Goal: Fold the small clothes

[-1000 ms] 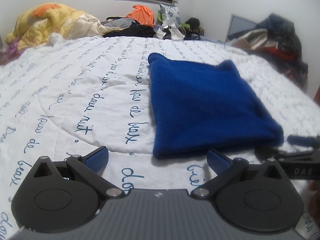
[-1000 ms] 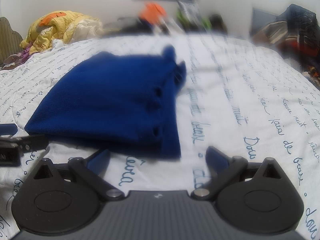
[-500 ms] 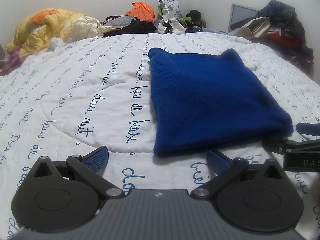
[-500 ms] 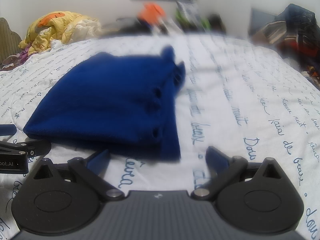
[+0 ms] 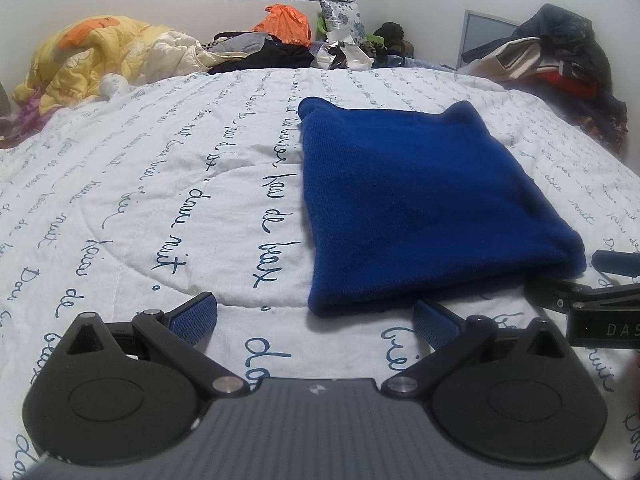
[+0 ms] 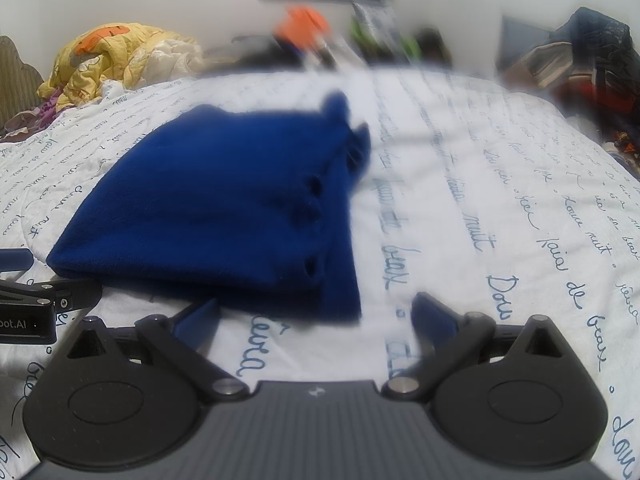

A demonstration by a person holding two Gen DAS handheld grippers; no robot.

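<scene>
A folded blue fleece garment [image 5: 416, 200] lies flat on the white quilt. It also shows in the right wrist view [image 6: 224, 216], with layered edges on its right side. My left gripper [image 5: 314, 320] is open and empty, just in front of the garment's near left corner. My right gripper [image 6: 314, 316] is open and empty, just in front of its near right corner. The right gripper's finger shows at the right edge of the left wrist view [image 5: 592, 304]. The left gripper's finger shows at the left edge of the right wrist view [image 6: 40, 300].
The white quilt [image 5: 160, 184] with blue script covers the bed. A yellow duvet [image 5: 100, 56] is heaped at the back left. Clothes and bags [image 5: 288, 36] lie along the far wall, and a clothes pile [image 5: 560, 56] sits at the back right.
Both grippers have drawn back slightly from the garment and stayed open. The garment has not moved.
</scene>
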